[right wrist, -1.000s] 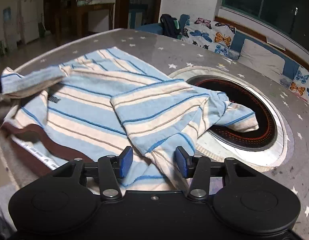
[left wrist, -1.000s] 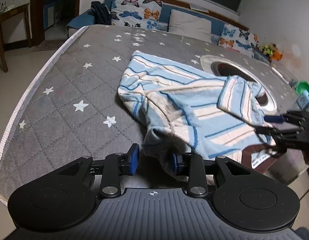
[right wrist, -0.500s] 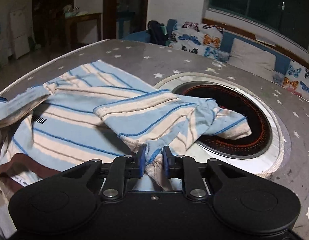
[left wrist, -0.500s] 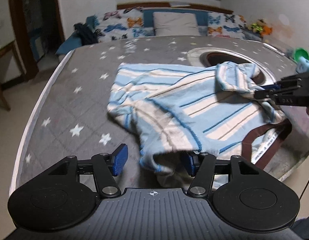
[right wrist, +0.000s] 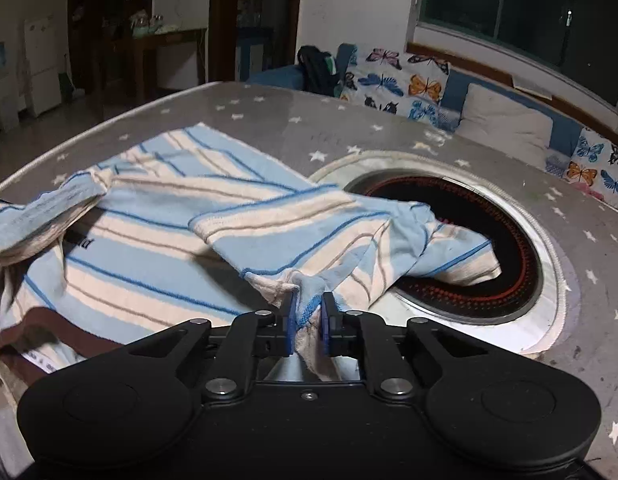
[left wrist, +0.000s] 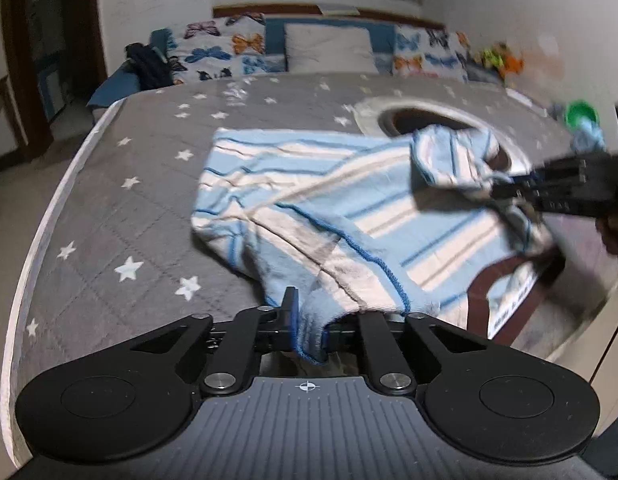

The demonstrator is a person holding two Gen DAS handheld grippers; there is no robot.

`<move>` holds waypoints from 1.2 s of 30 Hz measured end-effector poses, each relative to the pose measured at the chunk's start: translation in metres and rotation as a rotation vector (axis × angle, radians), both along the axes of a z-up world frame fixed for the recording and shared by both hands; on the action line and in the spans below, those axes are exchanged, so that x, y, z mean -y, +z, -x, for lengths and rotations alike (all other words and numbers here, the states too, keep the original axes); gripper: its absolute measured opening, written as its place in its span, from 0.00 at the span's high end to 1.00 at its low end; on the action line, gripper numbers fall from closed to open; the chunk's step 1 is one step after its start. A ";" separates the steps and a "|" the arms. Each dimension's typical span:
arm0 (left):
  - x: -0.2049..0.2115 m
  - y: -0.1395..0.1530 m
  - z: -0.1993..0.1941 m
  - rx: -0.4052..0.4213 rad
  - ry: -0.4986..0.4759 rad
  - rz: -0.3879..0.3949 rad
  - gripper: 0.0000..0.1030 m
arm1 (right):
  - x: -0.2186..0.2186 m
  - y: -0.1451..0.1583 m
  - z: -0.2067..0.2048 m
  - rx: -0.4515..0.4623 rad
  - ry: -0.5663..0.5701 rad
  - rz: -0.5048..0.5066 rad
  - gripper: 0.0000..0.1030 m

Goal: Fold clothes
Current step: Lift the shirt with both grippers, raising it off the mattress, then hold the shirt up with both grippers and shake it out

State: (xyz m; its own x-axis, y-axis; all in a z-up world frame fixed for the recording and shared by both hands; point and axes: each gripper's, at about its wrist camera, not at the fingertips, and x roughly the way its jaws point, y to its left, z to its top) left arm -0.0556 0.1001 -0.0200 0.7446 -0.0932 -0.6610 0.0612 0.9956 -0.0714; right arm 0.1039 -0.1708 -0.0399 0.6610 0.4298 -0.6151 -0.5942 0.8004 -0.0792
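Both grippers, left and right, fingers clamped on striped shirt sleeves, shirt rumpled on bed, folding unfinished.

A grey quilted mattress printed with white stars fills the foreground, and a round dark disc with a pale rim lies on its far half. Beyond the mattress, butterfly-print cushions and a plain grey pillow line a blue bench under a dark window. A black bag sits beside those cushions, and a green cup stands off the mattress's far corner
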 end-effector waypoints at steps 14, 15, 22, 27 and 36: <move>-0.047 0.087 0.038 0.278 0.094 0.157 0.96 | 0.032 0.113 0.037 0.301 -0.039 -0.107 0.90; -0.048 0.092 0.040 0.295 0.094 0.160 0.97 | 0.033 0.119 0.041 0.328 -0.038 -0.102 0.91; -0.047 0.143 0.065 0.405 0.080 0.160 0.97 | 0.040 0.170 0.071 0.488 -0.020 -0.106 0.91; -0.060 0.166 0.001 0.393 0.113 0.175 0.97 | 0.041 0.199 0.053 0.541 -0.029 -0.077 0.91; -0.084 0.206 -0.123 0.359 0.180 0.205 0.97 | 0.007 0.203 -0.080 0.494 -0.083 0.027 0.91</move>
State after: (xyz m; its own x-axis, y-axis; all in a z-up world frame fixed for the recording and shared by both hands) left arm 0.0671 0.1845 0.1862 0.9398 -0.0436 -0.3388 -0.0543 0.9602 -0.2739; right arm 0.1841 -0.1773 0.1628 0.9074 0.3516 -0.2303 -0.4148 0.8375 -0.3558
